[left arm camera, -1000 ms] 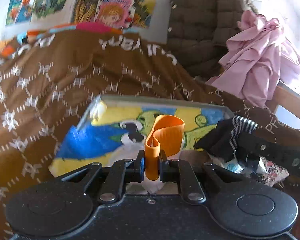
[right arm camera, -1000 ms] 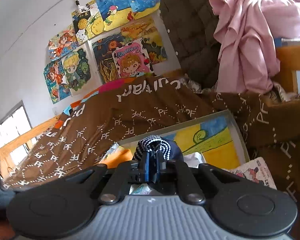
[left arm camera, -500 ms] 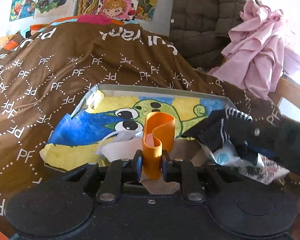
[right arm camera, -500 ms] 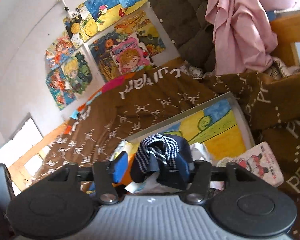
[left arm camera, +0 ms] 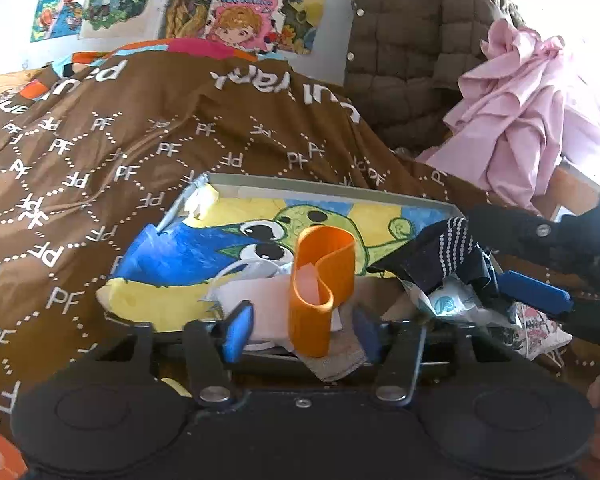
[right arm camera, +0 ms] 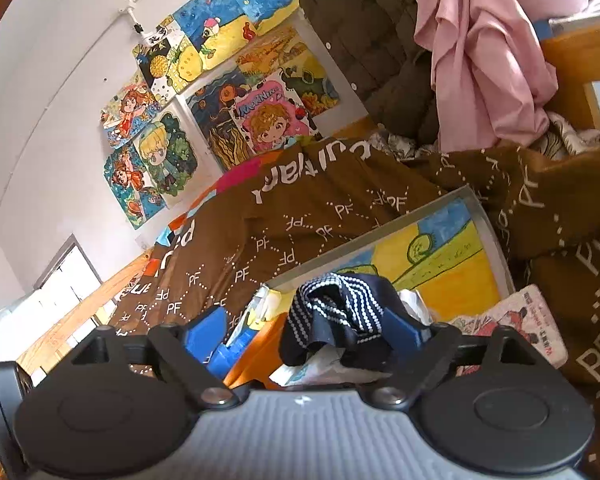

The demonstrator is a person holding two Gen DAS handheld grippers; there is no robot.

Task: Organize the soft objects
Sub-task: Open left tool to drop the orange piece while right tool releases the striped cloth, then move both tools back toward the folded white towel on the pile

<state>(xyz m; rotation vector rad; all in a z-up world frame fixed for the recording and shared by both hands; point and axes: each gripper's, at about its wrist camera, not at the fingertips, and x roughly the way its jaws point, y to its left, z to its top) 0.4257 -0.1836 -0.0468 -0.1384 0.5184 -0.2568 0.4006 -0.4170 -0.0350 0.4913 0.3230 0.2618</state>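
An orange elastic band (left arm camera: 322, 280) stands looped and loose between the wide-apart blue fingers (left arm camera: 236, 332) of my open left gripper (left arm camera: 300, 332). It rests on a beige cloth (left arm camera: 336, 356) and a white soft item (left arm camera: 252, 294) at the near end of a shallow tray (left arm camera: 340, 191) lined with a frog painting. A navy striped sock (right arm camera: 340, 316) lies on crumpled packets between the spread jaws of my open right gripper (right arm camera: 304, 334). The left wrist view shows that sock (left arm camera: 440, 256) to the right of the band, beside one blue right-gripper finger (left arm camera: 536, 290).
A brown blanket (left arm camera: 140, 152) printed with "PF" covers the bed around the tray. A quilted brown jacket (left arm camera: 412, 48) and a pink garment (left arm camera: 520, 120) hang at the back right. A printed booklet (right arm camera: 520, 328) lies right of the tray. Posters (right arm camera: 228, 92) cover the wall.
Both grippers have opened: the right one half a second ago, the left one just now. The orange band and the striped sock now sit loose over the tray's near end.
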